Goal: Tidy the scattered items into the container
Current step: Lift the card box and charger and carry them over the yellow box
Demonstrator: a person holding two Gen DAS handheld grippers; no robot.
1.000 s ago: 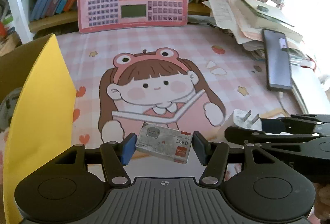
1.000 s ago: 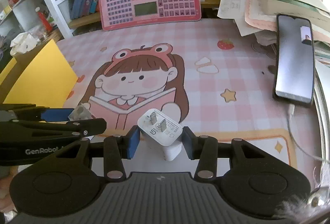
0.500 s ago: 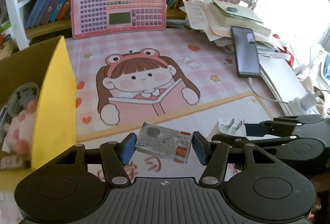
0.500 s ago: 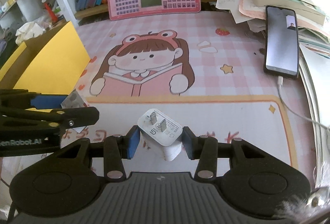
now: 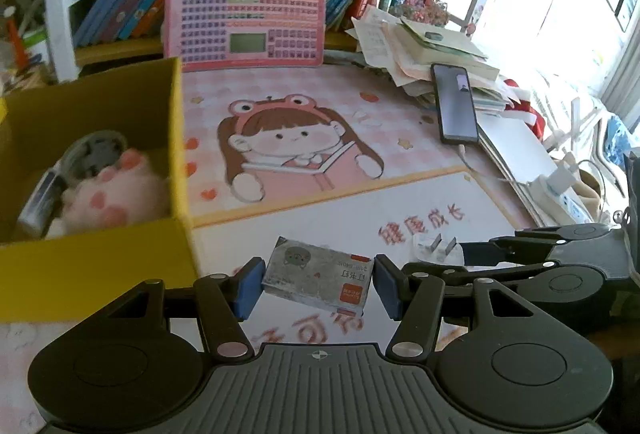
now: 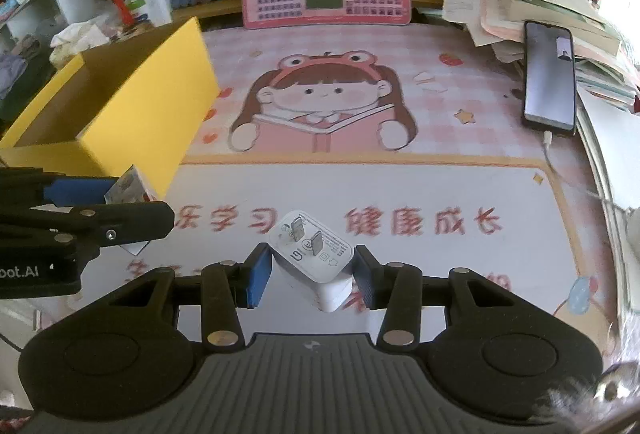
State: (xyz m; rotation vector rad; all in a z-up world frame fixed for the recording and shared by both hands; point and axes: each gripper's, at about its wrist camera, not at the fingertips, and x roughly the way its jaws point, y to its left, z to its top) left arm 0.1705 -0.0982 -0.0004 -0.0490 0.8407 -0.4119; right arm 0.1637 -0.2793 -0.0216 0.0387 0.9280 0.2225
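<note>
The yellow box [image 5: 120, 266] lies left of both claws: left gripper [image 5: 318, 288] clamps the staple box [image 5: 318, 280], right gripper [image 6: 312, 274] the charger [image 6: 312, 254].

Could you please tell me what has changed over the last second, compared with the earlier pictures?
Both grippers have risen and pulled back from the pink cartoon desk mat, so the open yellow cardboard box and its contents now show at left. The left gripper still clamps the small grey staple box; the right gripper still clamps the white plug charger. Nothing was let go.
</note>
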